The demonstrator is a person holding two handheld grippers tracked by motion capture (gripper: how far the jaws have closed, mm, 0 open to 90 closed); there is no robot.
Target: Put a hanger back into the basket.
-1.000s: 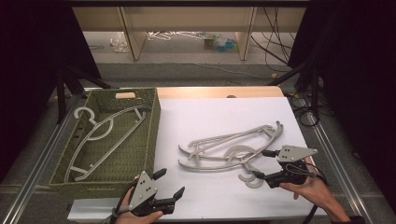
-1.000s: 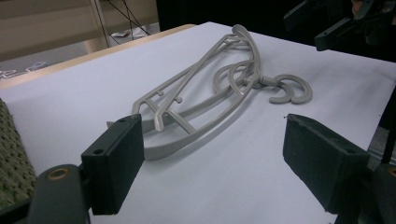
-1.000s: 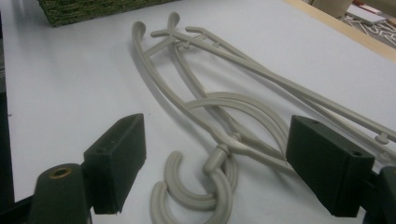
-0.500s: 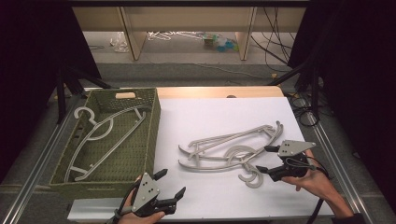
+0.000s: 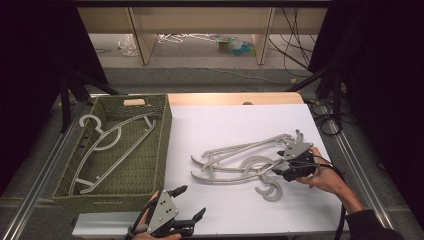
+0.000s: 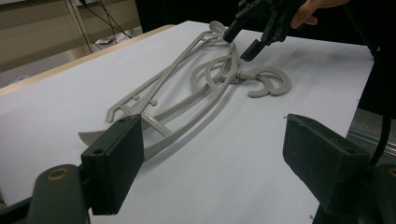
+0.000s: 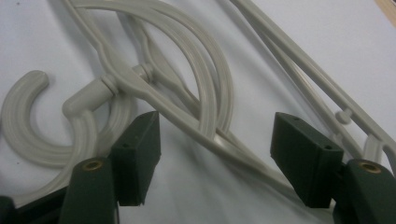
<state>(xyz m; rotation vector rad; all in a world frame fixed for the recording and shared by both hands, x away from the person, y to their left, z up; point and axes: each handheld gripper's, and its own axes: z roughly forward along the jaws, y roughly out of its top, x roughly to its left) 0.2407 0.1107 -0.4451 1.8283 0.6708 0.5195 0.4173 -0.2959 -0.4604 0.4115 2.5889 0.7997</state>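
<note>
A loose pile of grey plastic hangers (image 5: 235,162) lies on the white table (image 5: 225,125), one big hook (image 5: 270,191) sticking out toward me. My right gripper (image 5: 278,163) is down at the pile's right end. In the right gripper view its jaws (image 7: 215,123) straddle a hanger arm (image 7: 187,119) beside the hook (image 7: 28,135). They have just been closing, the pads still apart from the plastic. My left gripper (image 5: 193,201) rests open near the front edge, nothing between its jaws (image 6: 212,140). It faces the pile (image 6: 187,93) and the right gripper (image 6: 239,44).
A green woven basket (image 5: 167,130) stands at the left with grey hangers (image 5: 107,142) lying in it. Metal rails run along both table sides. Cables and dark stands crowd the far right.
The right gripper has moved away from me and left onto the hanger pile, sinking a little, and its jaws have narrowed. The left gripper has stayed in place.
</note>
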